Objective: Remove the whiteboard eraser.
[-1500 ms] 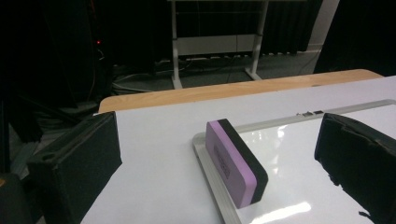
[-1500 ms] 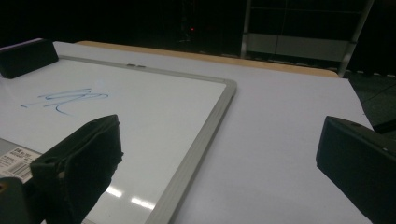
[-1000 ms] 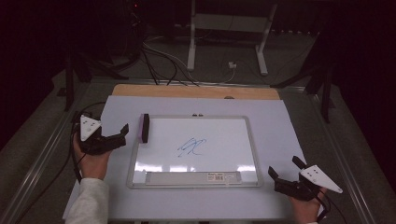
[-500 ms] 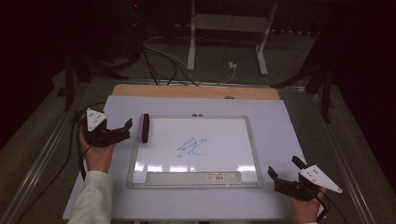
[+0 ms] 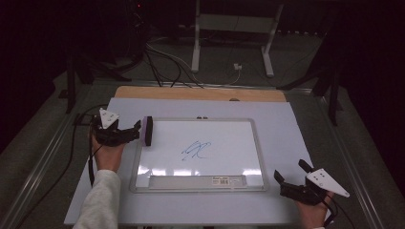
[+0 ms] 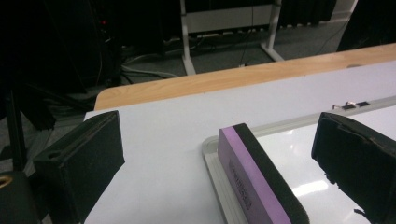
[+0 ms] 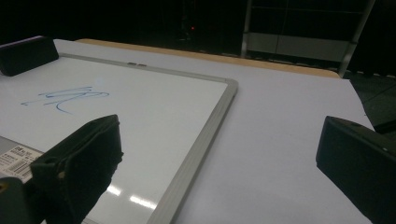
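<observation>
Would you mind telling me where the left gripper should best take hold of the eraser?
Probably across the eraser's two long flat faces, near its middle, coming from the board's left edge: it stands on its narrow edge on the whiteboard, already between the open left gripper's jaws.

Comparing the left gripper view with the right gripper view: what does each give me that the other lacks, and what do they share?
Left gripper view alone: the eraser's purple side, lying between the open left gripper's jaws on the whiteboard's corner.

Right gripper view alone: the blue scribble, the barcode label, and the open right gripper beyond the board's edge.

Both share: the whiteboard, the eraser (a dark block in the right gripper view), the white table sheet and the wooden edge.
</observation>
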